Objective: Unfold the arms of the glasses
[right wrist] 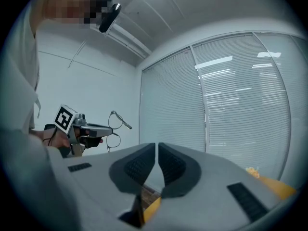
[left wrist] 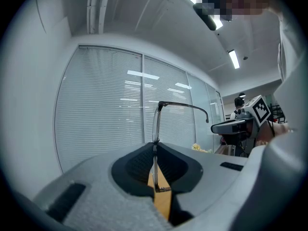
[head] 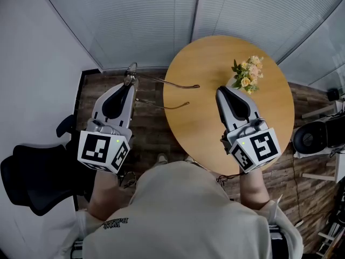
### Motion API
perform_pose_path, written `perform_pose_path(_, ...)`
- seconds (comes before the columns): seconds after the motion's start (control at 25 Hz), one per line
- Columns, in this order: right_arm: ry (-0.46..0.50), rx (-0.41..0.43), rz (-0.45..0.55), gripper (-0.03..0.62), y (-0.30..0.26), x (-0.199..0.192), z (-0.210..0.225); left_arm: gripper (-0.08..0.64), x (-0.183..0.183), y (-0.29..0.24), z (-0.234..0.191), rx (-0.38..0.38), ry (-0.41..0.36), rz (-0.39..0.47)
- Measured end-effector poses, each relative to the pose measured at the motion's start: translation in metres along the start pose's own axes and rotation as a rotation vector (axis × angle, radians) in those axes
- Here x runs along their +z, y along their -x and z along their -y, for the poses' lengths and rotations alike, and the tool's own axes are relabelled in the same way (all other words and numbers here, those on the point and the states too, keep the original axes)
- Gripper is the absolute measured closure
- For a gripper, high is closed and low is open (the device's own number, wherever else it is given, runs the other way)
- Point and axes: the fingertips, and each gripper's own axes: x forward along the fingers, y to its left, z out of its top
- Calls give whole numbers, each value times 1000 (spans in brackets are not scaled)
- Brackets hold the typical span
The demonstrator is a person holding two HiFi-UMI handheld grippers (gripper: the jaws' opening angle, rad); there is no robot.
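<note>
Black office chair (head: pixel 33 179) sits at the far left, on the wood-plank floor (head: pixel 150 131) beside the white wall. Next to it, the left gripper (head: pixel 129 85) is held off the table's left side. Its jaws are pinched on the lens frame of the glasses (head: pixel 131 73), which the left gripper view shows standing edge-on between the pads. Both arms of the glasses are swung out and reach rightward. Their curved tips hang over the left edge of the round wooden table (head: pixel 199 131), one above the other in the head view. Further right, the right gripper (head: pixel 221 91) hovers over the tabletop, apart from the arm tips. Its jaws are drawn almost together with nothing between them. Just beyond its right side stands a small bunch of pale flowers (head: pixel 248 73) on the table. Closed blinds (head: pixel 161 20) run behind everything.
</note>
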Motion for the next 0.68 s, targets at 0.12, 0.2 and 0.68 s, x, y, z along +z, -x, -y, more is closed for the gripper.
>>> perform_pose_path(0.12, 2, 3, -2, 551, -1, 0, 0, 522, 3, 1, 0, 1, -2, 4)
perform_pose_path(0.2, 19, 1, -4, 551, -2, 0, 0, 522, 5, 1, 1, -2, -4, 8)
perform_pose_path(0.68, 35, 8, -9, 551, 0, 3, -5, 522, 9, 6, 5, -7, -4, 7)
